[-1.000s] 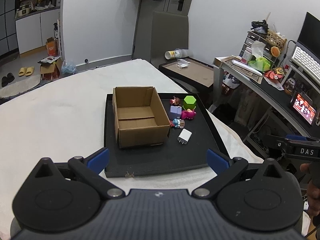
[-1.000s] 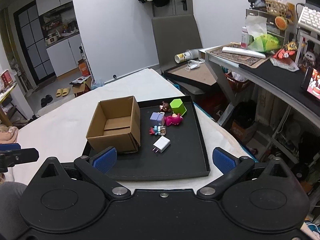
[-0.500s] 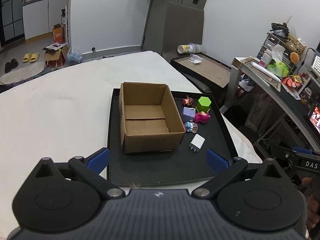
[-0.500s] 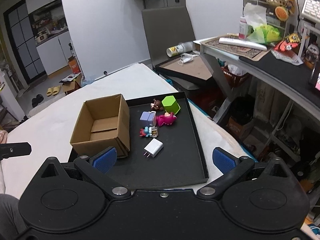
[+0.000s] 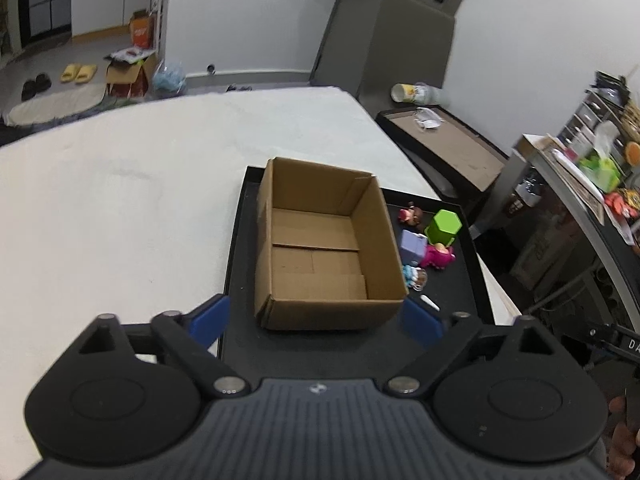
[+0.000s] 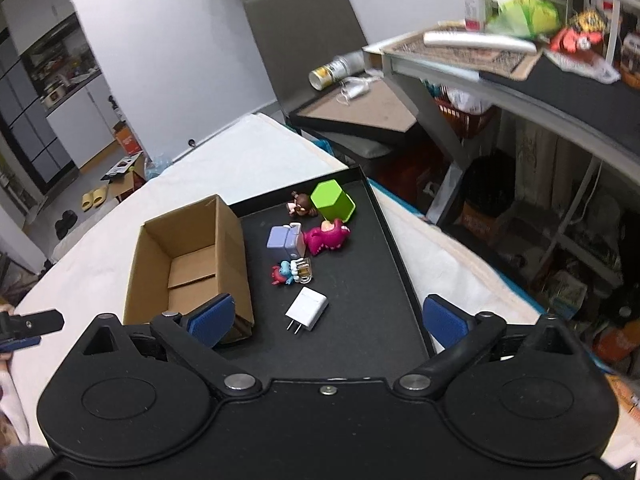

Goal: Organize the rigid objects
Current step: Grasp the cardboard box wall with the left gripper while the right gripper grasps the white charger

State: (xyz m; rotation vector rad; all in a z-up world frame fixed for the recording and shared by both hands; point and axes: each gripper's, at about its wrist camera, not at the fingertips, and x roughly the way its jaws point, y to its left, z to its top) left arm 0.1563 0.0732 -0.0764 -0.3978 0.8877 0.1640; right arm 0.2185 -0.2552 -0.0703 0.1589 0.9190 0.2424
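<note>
Hanging over the near rim of the tray (image 6: pixel 404 280), the right claw (image 6: pixel 326 318) has its jaws apart and closing, with nothing pressed between the pads; the charger (image 6: pixel 307 307) lies just ahead of it on the tray floor, roughly midway between the two blue pads. The charger's long axis runs slantwise, prongs toward the claw and slightly left, so by my reading the jaws sit close to across its flat sides and need only a small roll. This looks like the nearer claw for the charger.

The left claw (image 5: pixel 316 320) is also apart and closing, empty, with the near wall of the box (image 5: pixel 328 312) just ahead between its pads; from there the charger shows only as a sliver past the box's right corner.

Taking the box as landmark: it stands open and empty on the tray's left half. Right of its near corner lies the charger, with bare tray to its right. Farther along that wall come the blue figure (image 6: pixel 286 272), then the lilac block (image 6: pixel 283 242) touching the pink toy (image 6: pixel 326 238), then the brown figure (image 6: pixel 300 204) and green block (image 6: pixel 333 201) by the far rim. A lift and leftward carry into the box looks unobstructed.
</note>
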